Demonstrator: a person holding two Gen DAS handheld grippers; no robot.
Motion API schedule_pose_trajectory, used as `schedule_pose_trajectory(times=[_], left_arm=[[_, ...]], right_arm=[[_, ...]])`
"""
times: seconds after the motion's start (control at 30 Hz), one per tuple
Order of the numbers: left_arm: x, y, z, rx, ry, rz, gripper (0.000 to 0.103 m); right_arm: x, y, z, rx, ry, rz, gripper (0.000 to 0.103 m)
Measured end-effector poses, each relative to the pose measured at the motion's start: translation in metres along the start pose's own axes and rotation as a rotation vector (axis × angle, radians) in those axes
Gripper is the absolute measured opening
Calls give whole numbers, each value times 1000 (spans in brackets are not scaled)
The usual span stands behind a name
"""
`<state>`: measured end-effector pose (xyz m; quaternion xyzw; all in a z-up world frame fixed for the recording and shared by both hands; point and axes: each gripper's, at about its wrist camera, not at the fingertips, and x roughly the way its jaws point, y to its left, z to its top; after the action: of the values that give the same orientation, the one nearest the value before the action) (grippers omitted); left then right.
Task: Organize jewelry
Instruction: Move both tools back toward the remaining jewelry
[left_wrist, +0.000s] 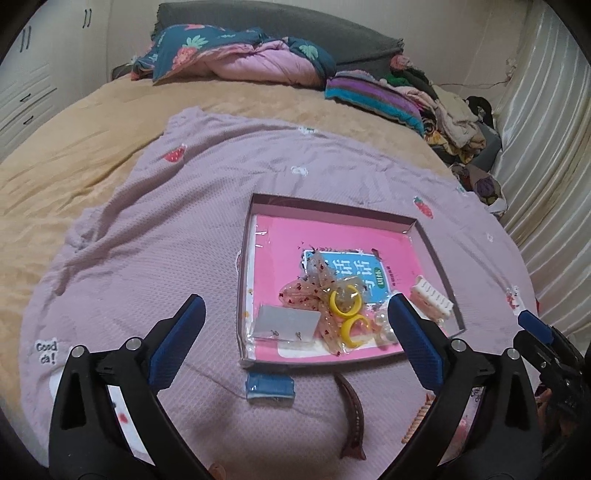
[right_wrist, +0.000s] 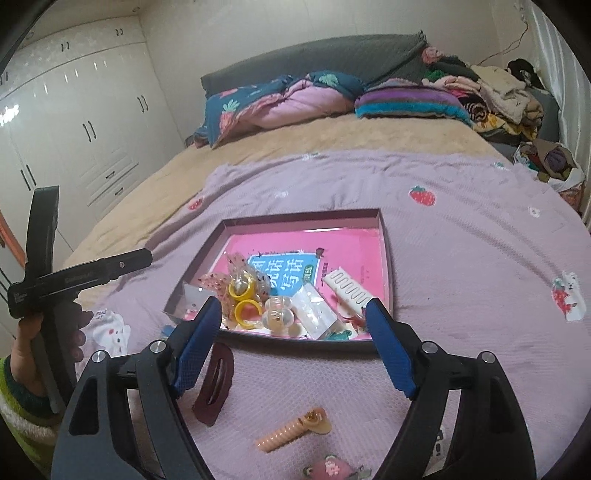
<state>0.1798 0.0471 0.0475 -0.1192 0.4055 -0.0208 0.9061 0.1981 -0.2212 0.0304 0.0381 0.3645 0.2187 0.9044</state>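
Below the tray (right_wrist: 384, 254) of jewelry at frame center, a maroon hair clip (right_wrist: 214, 384) and peach comb (right_wrist: 291, 430) lie on lilac cloth (right_wrist: 461, 236); left gripper (left_wrist: 295, 339) and right gripper (right_wrist: 291, 343) gape wide, empty.

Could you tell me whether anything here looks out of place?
Yes: a dark maroon hair clip, a peach spiral hair tie and a small blue packet lie on the lilac blanket, outside the shallow pink-lined box.

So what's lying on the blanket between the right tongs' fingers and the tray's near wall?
Right wrist view: only the dark maroon hair clip, beside the left finger; otherwise bare lilac blanket up to the tray.
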Motion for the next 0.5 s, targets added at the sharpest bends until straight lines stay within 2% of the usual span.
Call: schedule_pose_trajectory(times=[0.5], left_arm=[[-35, -10, -21, 20, -38, -20, 93]], right_arm=[[-41, 4, -15, -14, -44, -14, 79]])
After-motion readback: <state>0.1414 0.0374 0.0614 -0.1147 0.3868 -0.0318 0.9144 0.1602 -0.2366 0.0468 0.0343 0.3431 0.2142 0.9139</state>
